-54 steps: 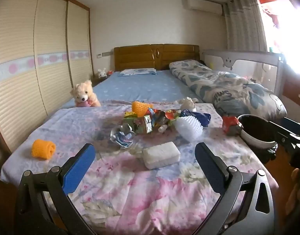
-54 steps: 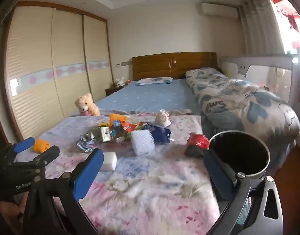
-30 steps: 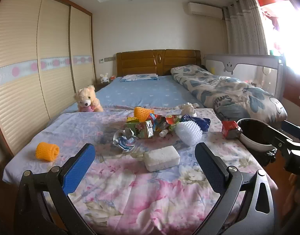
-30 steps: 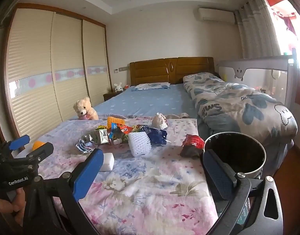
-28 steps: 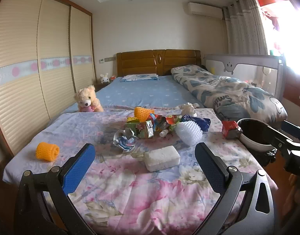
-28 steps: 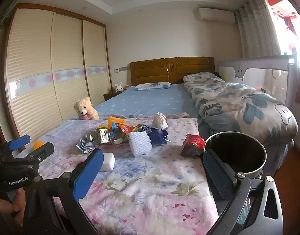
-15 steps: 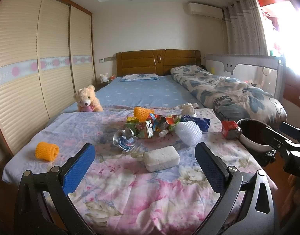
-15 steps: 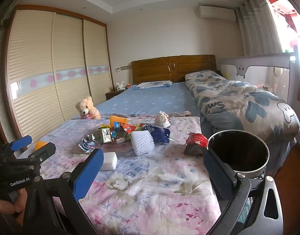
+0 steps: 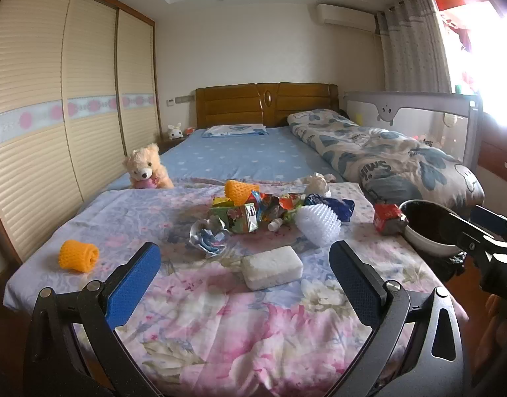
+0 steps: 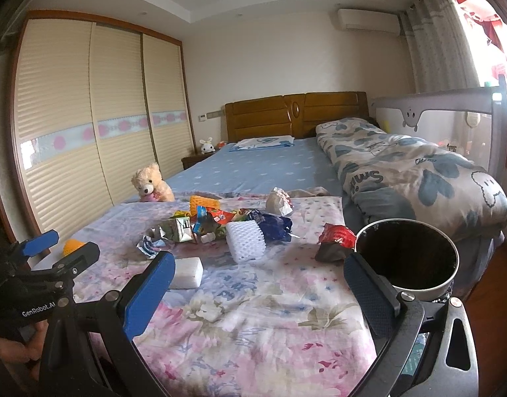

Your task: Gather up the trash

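Trash lies on the floral bedspread (image 9: 220,311): a pile of wrappers and a small carton (image 9: 243,218), a white foam net (image 9: 318,228), a white foam block (image 9: 271,266), a red wrapper (image 9: 386,221) and an orange foam net (image 9: 78,259). A round bin (image 10: 407,258) with a dark inside stands at the bed's right edge. My left gripper (image 9: 242,279) hangs open in front of the foam block, holding nothing. My right gripper (image 10: 258,279) is open too, near the bin, with the red wrapper (image 10: 336,241) just beyond it.
A teddy bear (image 9: 146,172) sits at the left of the bed, with a folded quilt (image 9: 386,155) along the right. Wardrobe doors (image 9: 55,152) line the left wall. A bed rail (image 9: 412,115) stands by the window. A hand shows at the right gripper's handle.
Both cameras have tilted slightly, shifting the scene a little in view; the trash and the bin lie where they were. Both grippers stay open.
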Demonstrator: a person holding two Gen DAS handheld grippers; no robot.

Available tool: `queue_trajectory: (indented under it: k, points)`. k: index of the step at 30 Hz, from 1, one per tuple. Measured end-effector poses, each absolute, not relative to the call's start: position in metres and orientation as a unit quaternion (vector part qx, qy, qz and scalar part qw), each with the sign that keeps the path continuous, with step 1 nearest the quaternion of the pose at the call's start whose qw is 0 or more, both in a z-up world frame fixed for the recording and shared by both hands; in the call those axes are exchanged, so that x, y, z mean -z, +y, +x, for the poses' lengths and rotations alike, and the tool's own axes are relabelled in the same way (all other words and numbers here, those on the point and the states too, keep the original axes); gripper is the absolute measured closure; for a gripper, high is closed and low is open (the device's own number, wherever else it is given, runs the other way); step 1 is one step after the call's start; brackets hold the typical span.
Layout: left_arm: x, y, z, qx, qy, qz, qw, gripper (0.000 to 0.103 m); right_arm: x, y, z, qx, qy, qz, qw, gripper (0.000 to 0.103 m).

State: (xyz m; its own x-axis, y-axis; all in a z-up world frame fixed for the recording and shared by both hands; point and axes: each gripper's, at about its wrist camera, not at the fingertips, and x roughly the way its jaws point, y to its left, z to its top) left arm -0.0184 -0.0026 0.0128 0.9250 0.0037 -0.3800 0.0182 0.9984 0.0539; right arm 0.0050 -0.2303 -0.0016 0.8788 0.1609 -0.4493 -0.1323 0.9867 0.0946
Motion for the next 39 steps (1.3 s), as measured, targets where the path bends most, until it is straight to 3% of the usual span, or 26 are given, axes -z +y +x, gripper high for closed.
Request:
queue_trajectory:
  k: [18,33,39]
  points:
    - [-0.008,-0.001,-0.017,0.012,0.202,0.017,0.979,0.0,0.005,-0.226,0.007,-0.083,0.24,0.037,0.967,0.001]
    - [0.013,0.013,0.013,0.022,0.245,0.027,0.969,0.0,0.016,-0.228,0.039,-0.117,0.293,0.059,0.947,0.001]
    - [0.03,0.015,0.039,0.051,0.274,0.05,0.959,0.001,0.034,-0.226,0.068,-0.125,0.335,0.069,0.931,0.009]
